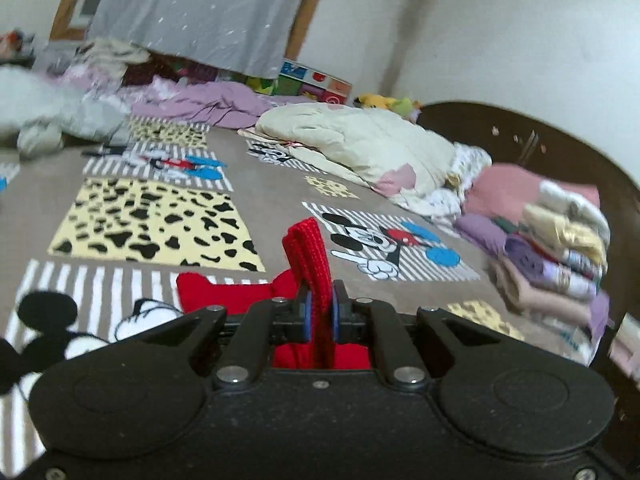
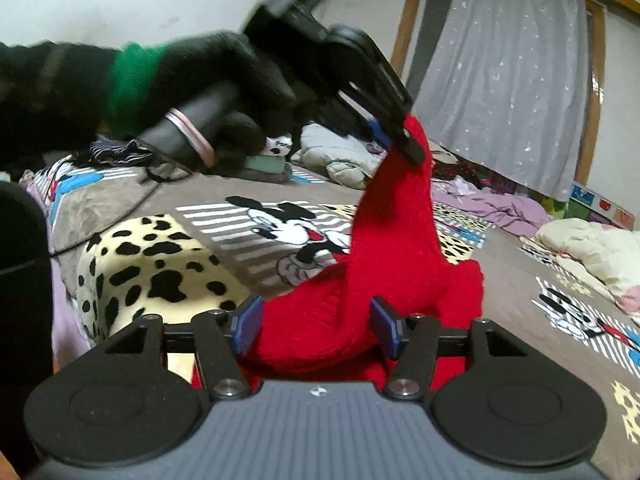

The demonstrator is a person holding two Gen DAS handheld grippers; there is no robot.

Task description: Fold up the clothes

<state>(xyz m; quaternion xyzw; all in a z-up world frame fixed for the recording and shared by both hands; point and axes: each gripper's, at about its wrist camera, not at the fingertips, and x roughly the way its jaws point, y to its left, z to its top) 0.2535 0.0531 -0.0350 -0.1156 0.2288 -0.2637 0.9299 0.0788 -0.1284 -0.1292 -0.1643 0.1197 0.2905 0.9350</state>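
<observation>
A red knitted garment [image 2: 384,248] lies on the cartoon-print bedspread [image 2: 152,264]. My left gripper [image 1: 319,312] is shut on a folded red band of it [image 1: 308,256], which sticks up between the blue pads. In the right wrist view that same left gripper [image 2: 404,140], held by a black-gloved hand [image 2: 224,80] with a green cuff, lifts a stretch of the red knit off the bed. My right gripper [image 2: 316,322] stands open just above the bunched red knit, with its blue pads [image 2: 246,322] on either side of the fabric.
A stack of folded clothes [image 1: 556,252] sits at the right by the dark headboard [image 1: 520,136]. A cream quilt [image 1: 360,140], purple bedding [image 1: 208,104] and loose clothes lie along the far side. A grey curtain [image 2: 508,60] hangs behind.
</observation>
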